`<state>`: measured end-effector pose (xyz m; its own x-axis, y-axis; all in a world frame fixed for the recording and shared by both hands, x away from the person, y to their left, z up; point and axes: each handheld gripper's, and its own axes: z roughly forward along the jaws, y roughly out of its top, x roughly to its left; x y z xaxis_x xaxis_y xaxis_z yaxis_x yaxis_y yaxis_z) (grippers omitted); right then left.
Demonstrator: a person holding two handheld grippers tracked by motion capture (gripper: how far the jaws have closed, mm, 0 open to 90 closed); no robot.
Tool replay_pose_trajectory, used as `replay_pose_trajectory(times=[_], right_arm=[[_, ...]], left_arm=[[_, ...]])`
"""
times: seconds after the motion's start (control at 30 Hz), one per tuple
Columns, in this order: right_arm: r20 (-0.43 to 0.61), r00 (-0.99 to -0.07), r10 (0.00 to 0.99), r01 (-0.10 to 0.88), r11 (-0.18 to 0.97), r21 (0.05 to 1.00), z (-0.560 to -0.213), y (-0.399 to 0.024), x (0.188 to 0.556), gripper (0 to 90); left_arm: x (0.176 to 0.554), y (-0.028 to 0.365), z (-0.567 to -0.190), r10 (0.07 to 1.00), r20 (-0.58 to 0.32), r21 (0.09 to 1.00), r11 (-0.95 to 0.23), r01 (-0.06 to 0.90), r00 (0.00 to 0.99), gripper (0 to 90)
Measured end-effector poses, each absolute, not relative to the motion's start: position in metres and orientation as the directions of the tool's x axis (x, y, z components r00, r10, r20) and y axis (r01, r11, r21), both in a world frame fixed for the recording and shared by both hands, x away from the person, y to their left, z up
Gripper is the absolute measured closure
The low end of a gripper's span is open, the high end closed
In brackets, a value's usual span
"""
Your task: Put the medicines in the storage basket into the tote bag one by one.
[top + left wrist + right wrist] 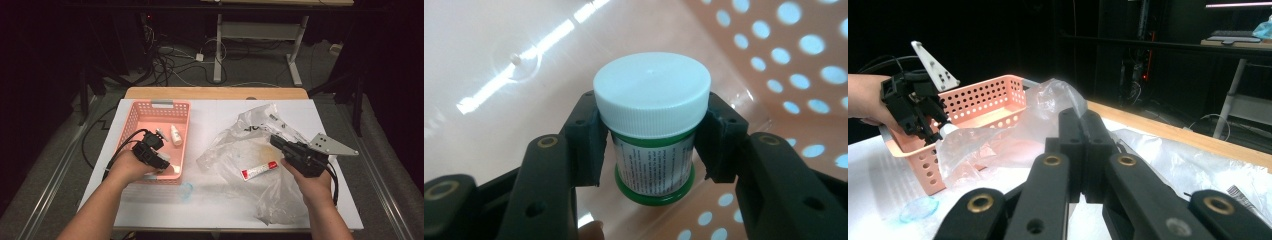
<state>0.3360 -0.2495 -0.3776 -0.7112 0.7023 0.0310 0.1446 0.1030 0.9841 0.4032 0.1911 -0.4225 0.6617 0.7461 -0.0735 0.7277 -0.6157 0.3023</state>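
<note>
Jar [651, 130] with the white cap [651, 92] looks small, light, stiff and smooth, so it may slip. The left gripper [651, 142] clamps it just under the cap, above the basket [774, 60] floor; the right gripper [1083, 145] is closed on nothing.

White dropper bottle [175, 135] (lying in basket), red-white tube [259, 171] on crinkled plastic bag [260, 145].

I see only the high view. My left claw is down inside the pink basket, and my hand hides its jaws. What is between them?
Observer: A small jar with a white lid and a green label. The left claw grips it, its pads pressing just under the lid.
Operator: And my right claw, over the plastic bag, is it open?
Observer: No. The right claw is shut, its jaws together with nothing between them.
</note>
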Motion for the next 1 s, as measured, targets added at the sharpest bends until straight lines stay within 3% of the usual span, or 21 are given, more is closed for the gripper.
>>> replay_pose_trajectory(times=[0.1,0.2,0.4,0.57,1.0], right_arm=[[0.028,-0.713,0.7,0.143,0.106,0.984,-0.378,-0.249,0.336,90.0],[0.033,-0.713,0.7,0.146,0.102,0.984,-0.378,-0.248,0.335,90.0],[0.026,-0.72,0.694,0.141,0.11,0.984,-0.379,-0.245,0.335,90.0],[0.02,-0.718,0.696,0.131,0.107,0.986,-0.377,-0.245,0.334,90.0],[0.019,-0.714,0.7,0.126,0.103,0.987,-0.376,-0.248,0.333,90.0]], left_arm=[[0.4,0.194,-0.419,0.738,-0.078,0.348,-0.609,0.712,0.67,50.4],[0.393,0.203,-0.41,0.737,-0.129,0.455,-0.55,0.7,0.663,50.4],[0.386,0.203,-0.411,0.772,-0.09,0.506,-0.509,0.696,0.63,50.4],[0.38,0.204,-0.404,0.788,-0.108,0.584,-0.443,0.68,0.606,50.4],[0.359,0.198,-0.403,0.783,-0.091,0.695,-0.393,0.602,0.616,50.4]])
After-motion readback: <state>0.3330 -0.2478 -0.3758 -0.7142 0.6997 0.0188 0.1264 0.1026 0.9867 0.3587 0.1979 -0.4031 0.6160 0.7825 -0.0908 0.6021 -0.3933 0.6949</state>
